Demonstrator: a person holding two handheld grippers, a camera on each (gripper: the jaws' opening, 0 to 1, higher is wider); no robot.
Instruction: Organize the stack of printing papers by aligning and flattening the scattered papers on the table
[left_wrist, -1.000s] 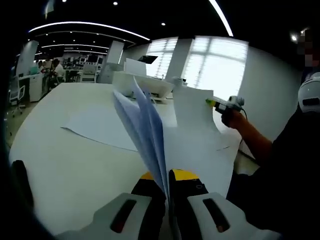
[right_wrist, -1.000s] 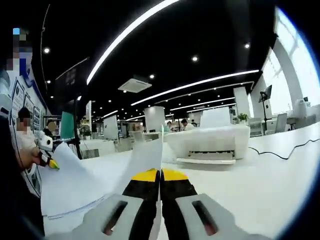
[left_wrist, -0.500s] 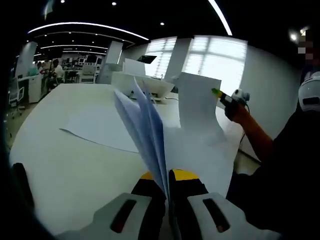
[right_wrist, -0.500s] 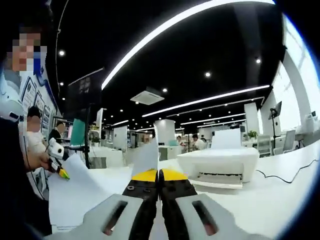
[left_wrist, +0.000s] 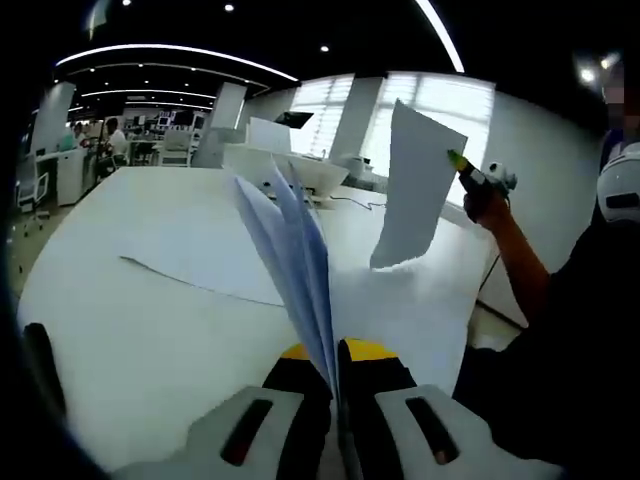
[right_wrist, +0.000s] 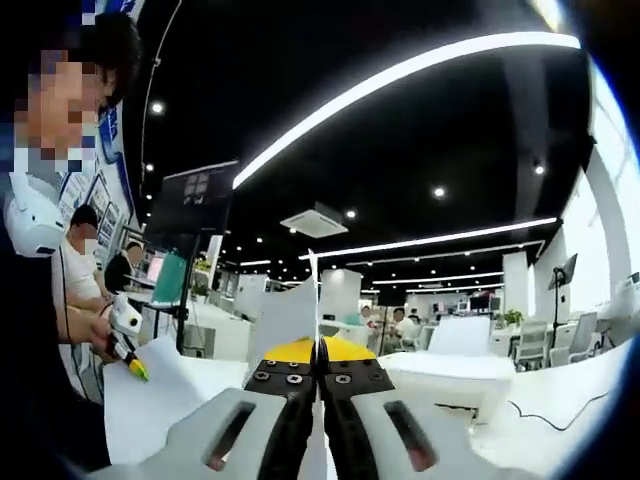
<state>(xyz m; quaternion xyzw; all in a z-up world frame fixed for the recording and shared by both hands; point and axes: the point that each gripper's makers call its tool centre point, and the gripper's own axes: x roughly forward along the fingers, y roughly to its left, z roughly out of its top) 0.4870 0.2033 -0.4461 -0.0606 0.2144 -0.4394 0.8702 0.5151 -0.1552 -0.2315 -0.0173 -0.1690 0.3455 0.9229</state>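
Note:
My left gripper (left_wrist: 335, 350) is shut on a few white sheets (left_wrist: 290, 250) that fan upward from its jaws. More white papers (left_wrist: 410, 310) lie spread on the white table (left_wrist: 130, 330) just beyond, and one flat sheet (left_wrist: 205, 265) lies to the left. My right gripper (left_wrist: 462, 163), held in a hand, holds a single sheet (left_wrist: 415, 185) up in the air above that pile. In the right gripper view, that gripper (right_wrist: 318, 345) is shut on the sheet (right_wrist: 290, 320), seen nearly edge-on. The left gripper (right_wrist: 135, 368) shows at the left beside white paper (right_wrist: 170, 400).
A white printer (right_wrist: 450, 375) stands on the table behind the raised sheet, with a black cable (right_wrist: 545, 415) trailing to its right. The same printer (left_wrist: 285, 165) sits at the table's far end. The person's dark sleeve (left_wrist: 570, 330) fills the right side. People sit at desks (left_wrist: 100, 140) far off.
My right gripper has risen with its sheet, which now hangs clear of the pile; its view has tilted toward the ceiling. My left gripper has held still.

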